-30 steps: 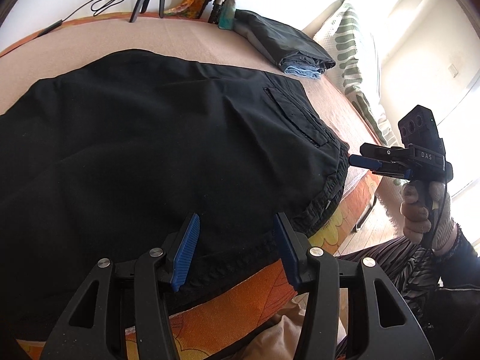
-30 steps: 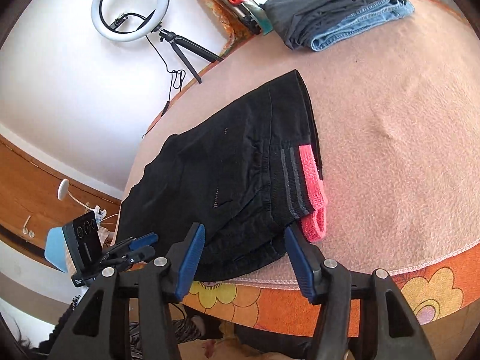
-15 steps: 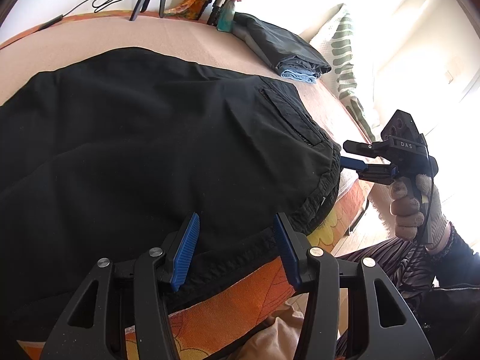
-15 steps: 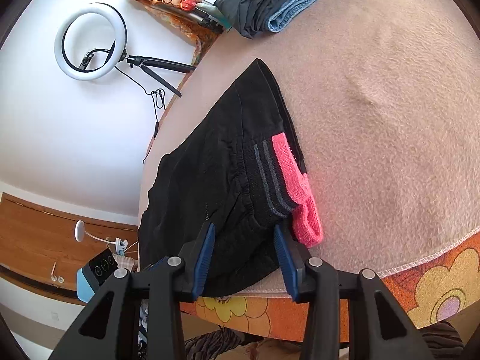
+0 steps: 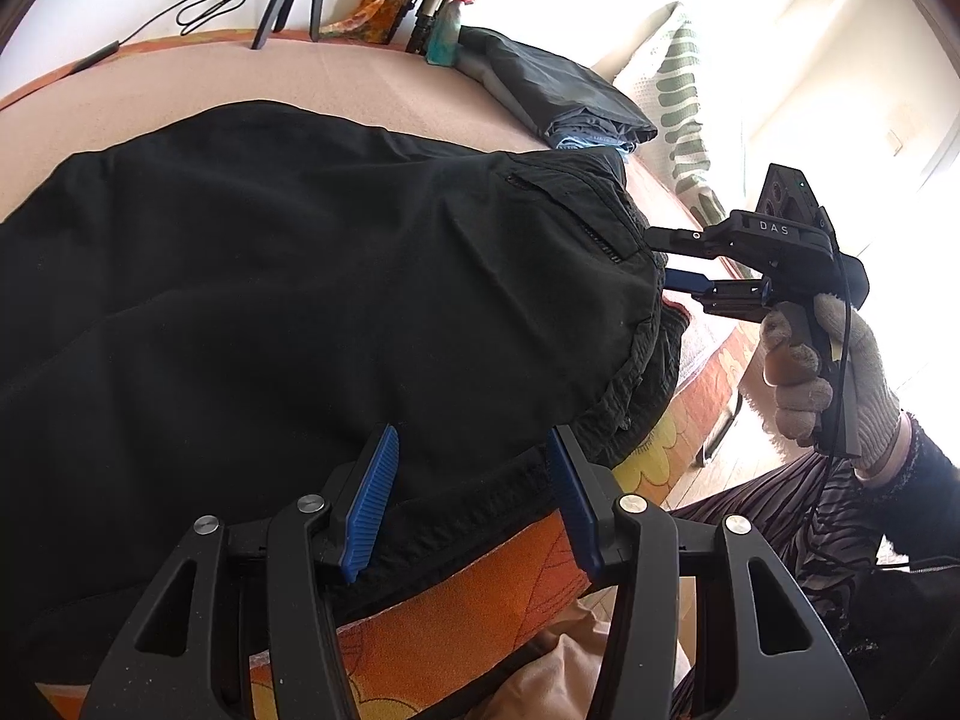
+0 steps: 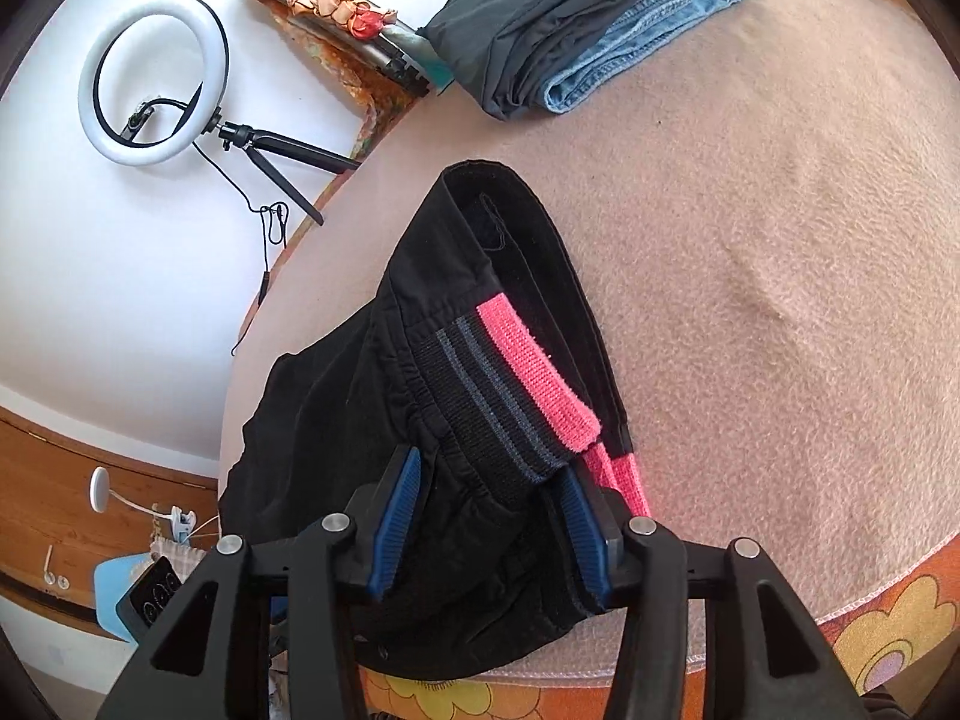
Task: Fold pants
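Black pants (image 5: 300, 300) lie spread on a pink blanket (image 5: 300, 78). Their near edge runs between the blue pads of my left gripper (image 5: 474, 504), which stands half open and does not press on the cloth. In the right wrist view the pants (image 6: 336, 432) end in a ribbed waistband (image 6: 480, 408) with a pink strip (image 6: 534, 372). My right gripper (image 6: 486, 516) straddles that waistband, its jaws opening with the band between them. In the left wrist view, a gloved hand (image 5: 828, 372) holds the right gripper (image 5: 666, 258) at the waist's far corner.
A stack of folded dark and denim clothes (image 6: 570, 18) sits at the bed's far end. A ring light on a tripod (image 6: 153, 78) stands by the white wall. An orange floral sheet (image 5: 480, 618) hangs over the near bed edge. A striped pillow (image 5: 678, 96) lies beyond.
My right gripper has come in from beside the bed onto the waistband. Its jaws narrowed, then widened again. The left gripper and the pants' near edge have stayed put.
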A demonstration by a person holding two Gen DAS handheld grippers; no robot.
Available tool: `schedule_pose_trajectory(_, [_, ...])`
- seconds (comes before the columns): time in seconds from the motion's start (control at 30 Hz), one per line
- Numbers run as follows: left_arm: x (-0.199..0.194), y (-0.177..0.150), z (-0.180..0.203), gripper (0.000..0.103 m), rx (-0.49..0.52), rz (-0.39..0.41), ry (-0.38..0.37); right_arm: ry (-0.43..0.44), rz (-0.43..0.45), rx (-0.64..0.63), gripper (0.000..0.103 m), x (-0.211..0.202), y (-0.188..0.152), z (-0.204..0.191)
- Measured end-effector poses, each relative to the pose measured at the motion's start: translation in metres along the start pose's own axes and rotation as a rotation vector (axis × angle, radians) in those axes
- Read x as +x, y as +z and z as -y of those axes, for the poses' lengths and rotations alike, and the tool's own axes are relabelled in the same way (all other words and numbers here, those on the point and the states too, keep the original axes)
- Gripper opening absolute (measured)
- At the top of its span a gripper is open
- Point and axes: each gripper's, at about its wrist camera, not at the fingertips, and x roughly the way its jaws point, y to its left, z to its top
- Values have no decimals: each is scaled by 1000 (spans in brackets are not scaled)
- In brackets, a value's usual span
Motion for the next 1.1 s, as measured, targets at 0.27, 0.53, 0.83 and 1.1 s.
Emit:
schedule_pose_trajectory(0.27, [1,1,2,50,12,-3,9,-9,16,-55,33,19,8,-14])
schedule_pose_trajectory(0.53, [-1,4,2,50,-8,-5,11,21,100,-123,8,-24,-10,-9])
schedule_pose_trajectory(0.83, [17,11,28,50,68,-28,-7,7,61,-66,7,-34,-30,21])
schedule_pose_trajectory(1.1, [22,2,29,50,51,-41,-78,-236,114,-277,33,-48,-16,-2])
